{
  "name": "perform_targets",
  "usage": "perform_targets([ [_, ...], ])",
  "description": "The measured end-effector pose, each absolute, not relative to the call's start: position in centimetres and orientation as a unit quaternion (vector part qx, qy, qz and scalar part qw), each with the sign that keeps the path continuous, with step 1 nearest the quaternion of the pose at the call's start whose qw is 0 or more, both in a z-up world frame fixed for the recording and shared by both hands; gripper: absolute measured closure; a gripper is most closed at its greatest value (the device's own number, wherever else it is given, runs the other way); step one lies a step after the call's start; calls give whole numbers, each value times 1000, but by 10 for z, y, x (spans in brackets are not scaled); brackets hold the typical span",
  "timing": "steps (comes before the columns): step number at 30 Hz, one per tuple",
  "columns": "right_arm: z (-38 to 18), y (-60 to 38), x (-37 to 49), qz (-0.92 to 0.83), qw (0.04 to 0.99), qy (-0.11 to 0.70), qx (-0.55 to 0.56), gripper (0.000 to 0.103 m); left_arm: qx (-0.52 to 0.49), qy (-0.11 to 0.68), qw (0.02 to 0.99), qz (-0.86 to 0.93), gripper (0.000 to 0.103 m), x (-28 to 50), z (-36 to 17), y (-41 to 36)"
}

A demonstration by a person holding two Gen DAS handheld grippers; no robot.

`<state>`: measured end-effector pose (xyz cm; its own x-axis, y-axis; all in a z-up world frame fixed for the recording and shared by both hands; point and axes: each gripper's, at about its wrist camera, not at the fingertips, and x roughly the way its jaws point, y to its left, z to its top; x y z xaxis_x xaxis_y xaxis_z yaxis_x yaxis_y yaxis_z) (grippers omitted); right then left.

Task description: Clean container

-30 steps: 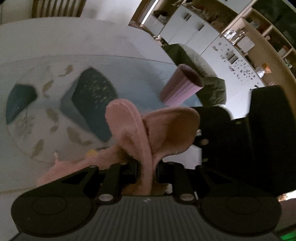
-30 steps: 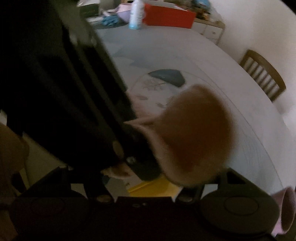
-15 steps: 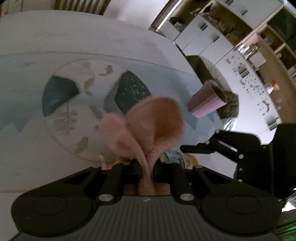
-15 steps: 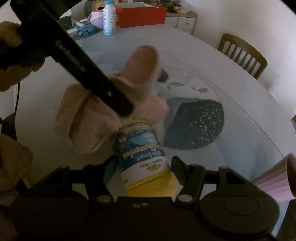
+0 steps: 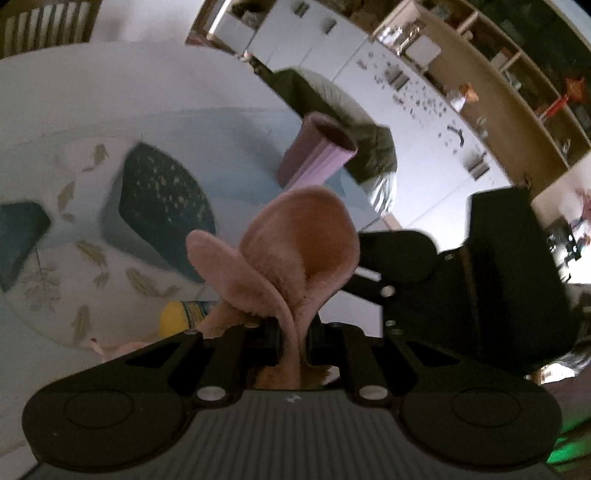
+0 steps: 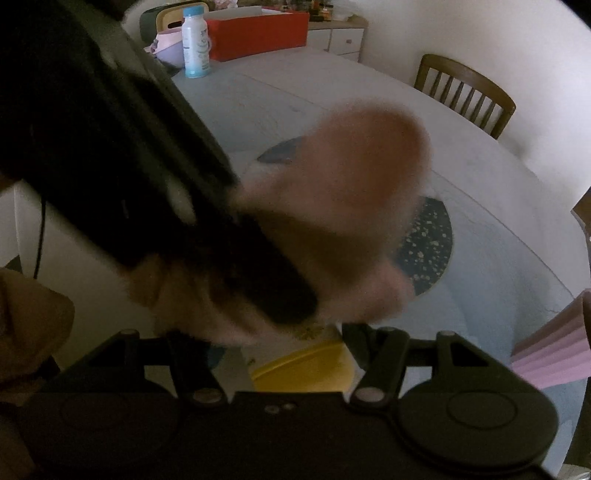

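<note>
My left gripper (image 5: 292,341) is shut on a fluffy pink cloth (image 5: 295,251) that bulges up between its fingers. In the right wrist view the cloth (image 6: 351,206) is blurred and lies over the container (image 6: 306,369), a bottle with a yellow lid. Only the lid end shows there. My right gripper (image 6: 275,345) is shut on the container, one finger on each side. The left gripper's black body (image 6: 147,184) crosses that view from the upper left. In the left wrist view the yellow lid (image 5: 173,314) peeks out beside the cloth, and the right gripper's body (image 5: 498,277) is close on the right.
A ribbed pink cup (image 5: 317,151) stands on the table beyond the cloth, also visible as cup (image 6: 554,354). A round leaf-patterned placemat (image 5: 74,229) lies beneath. A white bottle (image 6: 195,40), a red box (image 6: 258,33) and a wooden chair (image 6: 465,92) are further off.
The cloth has swept back over the container, hiding the label that showed half a second ago. The left gripper has moved in close across the right wrist view.
</note>
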<state>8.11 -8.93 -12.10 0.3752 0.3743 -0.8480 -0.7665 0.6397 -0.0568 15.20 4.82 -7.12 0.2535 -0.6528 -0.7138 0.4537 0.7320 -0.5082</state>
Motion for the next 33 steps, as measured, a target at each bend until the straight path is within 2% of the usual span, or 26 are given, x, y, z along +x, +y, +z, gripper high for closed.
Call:
perform_targets([
  [17,-121,-73,68,323,810,439,-216,40,-153,504,790,-314,91,161,-96,130],
  [26,-121,-73,72,317,812,446,-202,40,-223,517,768,-304,91,176,-124,155],
  [33,-122,-73,71,323,809,444,-210,40,-189,534,770,-294,91,175,-146,153],
])
